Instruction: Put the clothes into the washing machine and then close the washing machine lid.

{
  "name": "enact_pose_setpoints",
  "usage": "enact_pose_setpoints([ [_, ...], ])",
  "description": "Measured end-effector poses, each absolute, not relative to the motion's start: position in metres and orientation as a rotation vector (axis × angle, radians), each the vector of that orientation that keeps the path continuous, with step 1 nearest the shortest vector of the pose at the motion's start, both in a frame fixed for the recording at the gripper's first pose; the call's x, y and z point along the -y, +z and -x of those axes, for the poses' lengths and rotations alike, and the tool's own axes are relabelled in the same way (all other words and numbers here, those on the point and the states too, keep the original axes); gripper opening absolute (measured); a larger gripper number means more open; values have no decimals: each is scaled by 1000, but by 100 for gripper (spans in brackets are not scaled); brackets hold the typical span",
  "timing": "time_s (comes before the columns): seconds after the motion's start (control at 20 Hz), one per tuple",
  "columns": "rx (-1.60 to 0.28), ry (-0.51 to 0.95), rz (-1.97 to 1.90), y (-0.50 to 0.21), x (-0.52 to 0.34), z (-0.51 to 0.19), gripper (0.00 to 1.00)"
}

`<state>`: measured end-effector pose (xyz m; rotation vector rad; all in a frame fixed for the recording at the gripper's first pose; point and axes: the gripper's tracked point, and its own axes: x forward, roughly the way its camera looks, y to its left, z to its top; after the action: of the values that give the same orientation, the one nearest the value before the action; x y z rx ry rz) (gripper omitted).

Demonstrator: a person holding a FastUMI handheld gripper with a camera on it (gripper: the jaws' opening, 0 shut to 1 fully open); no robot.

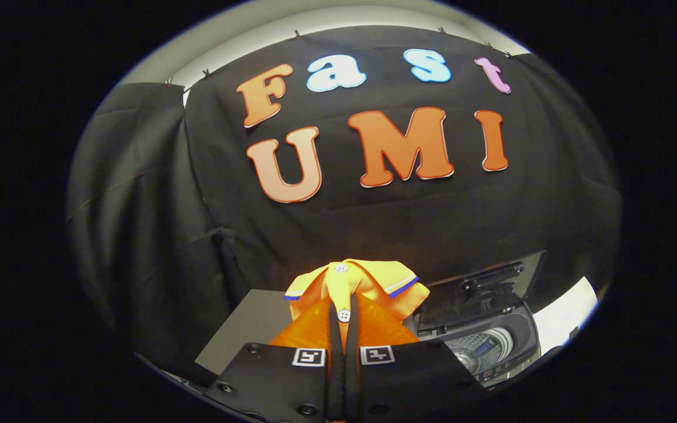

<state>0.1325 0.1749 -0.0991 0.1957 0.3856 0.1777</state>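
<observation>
Task about a third in by my read — the orange polo shirt is picked up but not yet in the machine, and the lid is yet to be closed. Claw has its two fingers pressed together on the shirt's button placket, pinching the fabric; the garment bunches up just ahead of and around the fingers, collar with blue trim at the top, two white buttons visible, and appears to be lifted above the grey desk. Toy-size top-load washing machine sits to the right of the fingers, near the desk's right edge, on what looks like a white surface. Its lid stands open, tilted back. Drum is visible through the opening — metallic wall, something blue inside, maybe a part of the tub, cannot tell; no clothes seen in it. Left to do: carry shirt over the opening, drop it in, release, then swing lid down.
</observation>
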Motion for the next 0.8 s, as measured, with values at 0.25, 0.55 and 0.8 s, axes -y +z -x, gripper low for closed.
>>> enact_pose_setpoints([
  [0.25, -347, 162, -224, -77, -59, -118, 8],
  [0.55, -382, 180, -234, -101, 41, -128, 8],
  [0.8, -433, 203, -239, -138, 75, -144, 8],
])
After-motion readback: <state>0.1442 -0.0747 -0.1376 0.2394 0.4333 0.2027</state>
